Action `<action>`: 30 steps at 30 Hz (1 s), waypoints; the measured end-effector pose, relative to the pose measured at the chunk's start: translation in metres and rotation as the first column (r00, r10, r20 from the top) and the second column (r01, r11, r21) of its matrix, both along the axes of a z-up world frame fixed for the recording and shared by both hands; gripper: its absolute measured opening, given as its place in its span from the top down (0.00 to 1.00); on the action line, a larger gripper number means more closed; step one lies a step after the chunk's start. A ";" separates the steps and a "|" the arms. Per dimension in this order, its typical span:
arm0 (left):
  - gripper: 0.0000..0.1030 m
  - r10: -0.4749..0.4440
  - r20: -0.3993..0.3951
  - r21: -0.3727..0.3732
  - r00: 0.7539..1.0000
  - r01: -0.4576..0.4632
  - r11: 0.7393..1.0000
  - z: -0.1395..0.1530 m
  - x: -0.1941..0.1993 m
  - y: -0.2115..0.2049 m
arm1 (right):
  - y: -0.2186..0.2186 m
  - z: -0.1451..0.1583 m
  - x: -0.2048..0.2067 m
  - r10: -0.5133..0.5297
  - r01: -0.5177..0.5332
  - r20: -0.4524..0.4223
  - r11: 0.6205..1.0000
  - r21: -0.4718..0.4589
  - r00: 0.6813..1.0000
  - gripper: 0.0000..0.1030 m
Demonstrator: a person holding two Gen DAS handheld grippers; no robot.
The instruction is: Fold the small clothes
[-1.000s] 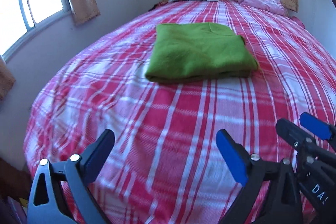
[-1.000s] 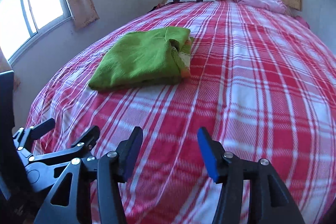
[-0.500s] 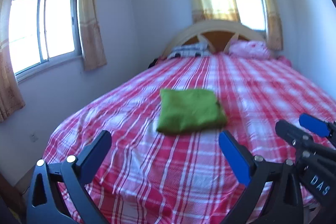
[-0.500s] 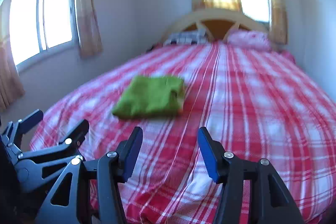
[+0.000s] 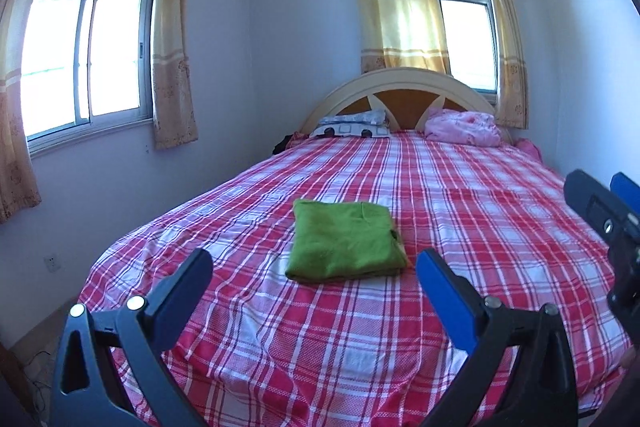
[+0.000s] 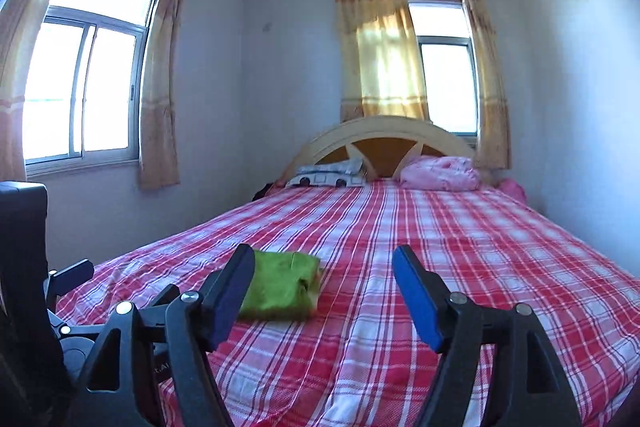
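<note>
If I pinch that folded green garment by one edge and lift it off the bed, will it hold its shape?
Probably not. The green garment looks like soft cloth, so it would likely droop. Its stacked layers, loose at the right edge, may fall open. It seems light and unlikely to slide on the plaid bedspread.

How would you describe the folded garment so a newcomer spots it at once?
Start at the bed with the red and white plaid sheet that fills the room. On its near half, toward the side with the big window, lies the green folded garment, a flat rectangle. It is the only green thing there; the pink bundle and the patterned pillow sit far off at the headboard.
</note>
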State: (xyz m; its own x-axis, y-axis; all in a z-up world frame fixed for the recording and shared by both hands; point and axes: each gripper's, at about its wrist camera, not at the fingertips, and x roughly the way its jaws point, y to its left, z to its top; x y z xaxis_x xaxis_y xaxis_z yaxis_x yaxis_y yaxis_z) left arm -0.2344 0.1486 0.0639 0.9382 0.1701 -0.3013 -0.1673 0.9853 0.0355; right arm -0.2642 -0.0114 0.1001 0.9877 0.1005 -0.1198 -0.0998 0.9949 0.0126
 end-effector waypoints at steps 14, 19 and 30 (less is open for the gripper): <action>0.00 0.025 0.090 0.019 0.996 -0.027 0.999 0.014 -0.016 -0.001 | -0.005 -0.001 -0.003 -0.020 0.021 -0.029 0.999 0.036 0.999 0.29; 0.00 0.026 0.098 0.026 0.995 -0.029 0.999 0.014 -0.016 -0.002 | -0.005 0.000 -0.005 -0.017 0.018 -0.026 0.999 0.040 0.999 0.28; 0.00 0.026 0.067 0.010 0.997 -0.027 1.000 0.012 -0.014 0.000 | -0.005 -0.001 -0.003 -0.013 0.015 -0.051 0.999 0.047 0.999 0.28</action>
State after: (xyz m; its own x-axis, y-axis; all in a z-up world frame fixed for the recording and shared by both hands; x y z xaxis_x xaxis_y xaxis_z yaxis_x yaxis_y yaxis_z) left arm -0.2481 0.1491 0.0759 0.9513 0.1980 -0.2361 -0.1955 0.9801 0.0340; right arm -0.2669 -0.0169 0.0992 0.9818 0.0934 -0.1653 -0.0838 0.9944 0.0639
